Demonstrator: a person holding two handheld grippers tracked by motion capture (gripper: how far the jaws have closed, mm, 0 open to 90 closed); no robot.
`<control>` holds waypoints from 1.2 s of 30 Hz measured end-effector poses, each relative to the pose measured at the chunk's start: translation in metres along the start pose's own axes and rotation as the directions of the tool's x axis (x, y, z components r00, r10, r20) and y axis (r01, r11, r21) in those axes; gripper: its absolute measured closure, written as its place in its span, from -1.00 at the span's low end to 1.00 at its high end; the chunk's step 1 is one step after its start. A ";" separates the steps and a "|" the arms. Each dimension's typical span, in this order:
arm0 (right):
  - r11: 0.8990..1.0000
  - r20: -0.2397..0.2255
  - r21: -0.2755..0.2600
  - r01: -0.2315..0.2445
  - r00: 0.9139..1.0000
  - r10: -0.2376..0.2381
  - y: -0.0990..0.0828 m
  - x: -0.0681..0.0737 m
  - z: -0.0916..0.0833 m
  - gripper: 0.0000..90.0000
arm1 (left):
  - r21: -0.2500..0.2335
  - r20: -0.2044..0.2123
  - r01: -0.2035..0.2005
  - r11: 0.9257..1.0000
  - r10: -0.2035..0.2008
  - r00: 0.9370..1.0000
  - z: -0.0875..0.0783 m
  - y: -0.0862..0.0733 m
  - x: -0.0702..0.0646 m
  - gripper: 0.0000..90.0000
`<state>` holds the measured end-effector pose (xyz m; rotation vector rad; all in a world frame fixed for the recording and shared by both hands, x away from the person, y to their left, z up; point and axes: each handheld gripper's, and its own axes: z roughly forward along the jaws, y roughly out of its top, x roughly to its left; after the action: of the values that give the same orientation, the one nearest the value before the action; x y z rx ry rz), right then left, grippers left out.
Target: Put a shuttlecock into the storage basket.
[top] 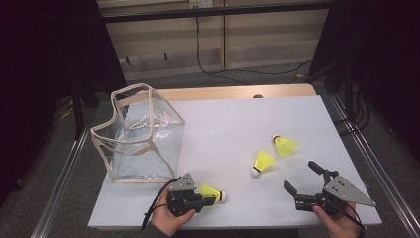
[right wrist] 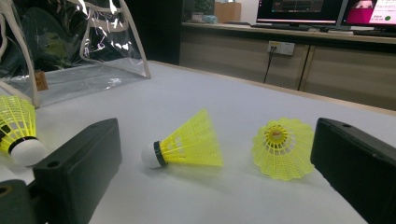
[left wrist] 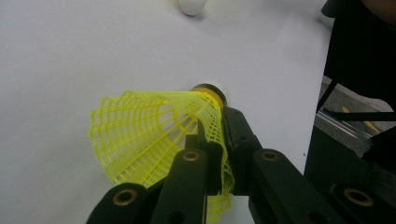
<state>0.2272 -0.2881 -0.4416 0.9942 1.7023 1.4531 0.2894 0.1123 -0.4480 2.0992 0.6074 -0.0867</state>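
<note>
High view: left gripper (top: 210, 195) pinches a shuttlecock's (top: 212, 192) thin skirt at six o'clock. Right gripper (top: 303, 179) gapes wide at four o'clock. That mesh may crumple or slip free during lifting.

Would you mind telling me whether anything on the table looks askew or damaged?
The clear bag sags crookedly, its rim buckled rather than square. The left gripper is shut on the shuttlecock, squashing its yellow skirt between the fingers. The other two shuttlecocks look intact.
</note>
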 end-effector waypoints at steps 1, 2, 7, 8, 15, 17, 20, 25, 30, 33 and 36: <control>1.000 0.000 0.000 0.000 1.000 0.000 0.000 0.000 0.000 -0.96 | 0.000 -0.003 0.001 1.000 -0.001 1.000 0.000 0.000 0.000 0.93; 1.000 -0.001 0.000 0.000 1.000 0.000 0.000 0.000 0.000 -0.96 | 0.002 -0.002 0.000 1.000 0.000 1.000 -0.001 0.000 0.000 0.93; 1.000 0.000 0.000 0.001 1.000 -0.001 0.000 0.000 0.000 -0.96 | -0.002 -0.004 0.012 1.000 -0.012 1.000 -0.005 0.003 0.000 0.93; 1.000 -0.001 0.000 0.001 1.000 -0.001 0.000 0.000 0.000 -0.96 | -0.005 -0.004 0.012 1.000 -0.012 1.000 -0.005 0.003 0.000 0.93; 1.000 -0.004 -0.003 0.000 1.000 0.000 0.000 0.000 0.000 -0.96 | -0.014 -0.003 0.015 1.000 -0.015 1.000 -0.012 0.008 -0.002 0.93; 1.000 -0.005 -0.002 -0.002 1.000 0.002 0.000 0.001 0.001 -0.96 | -0.011 -0.001 0.018 1.000 -0.018 1.000 -0.013 0.010 -0.003 0.93; 1.000 -0.006 -0.002 0.001 1.000 -0.001 0.000 0.001 0.001 -0.96 | -0.010 0.010 0.028 1.000 -0.028 1.000 -0.014 0.011 -0.004 0.93; 1.000 -0.006 -0.003 0.000 1.000 0.000 0.000 0.001 0.001 -0.96 | -0.004 0.003 0.024 1.000 -0.024 1.000 -0.017 0.015 -0.003 0.93; 1.000 -0.010 -0.002 0.004 1.000 -0.004 0.000 0.001 0.001 -0.96 | -0.011 0.006 0.031 0.999 -0.031 0.999 -0.019 0.020 -0.002 0.94; 1.000 -0.010 -0.004 0.003 1.000 -0.003 0.000 0.001 0.001 -0.96 | -0.009 0.004 0.036 0.999 -0.036 0.999 -0.021 0.022 -0.003 0.94; 1.000 -0.009 -0.001 -0.002 1.000 0.002 0.000 0.001 0.001 -0.96 | -0.006 0.003 0.038 0.999 -0.037 0.999 -0.022 0.024 -0.004 0.94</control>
<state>0.2279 -0.2869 -0.4415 0.9906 1.7078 1.4614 0.2935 0.1174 -0.4158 2.0822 0.6448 -0.1088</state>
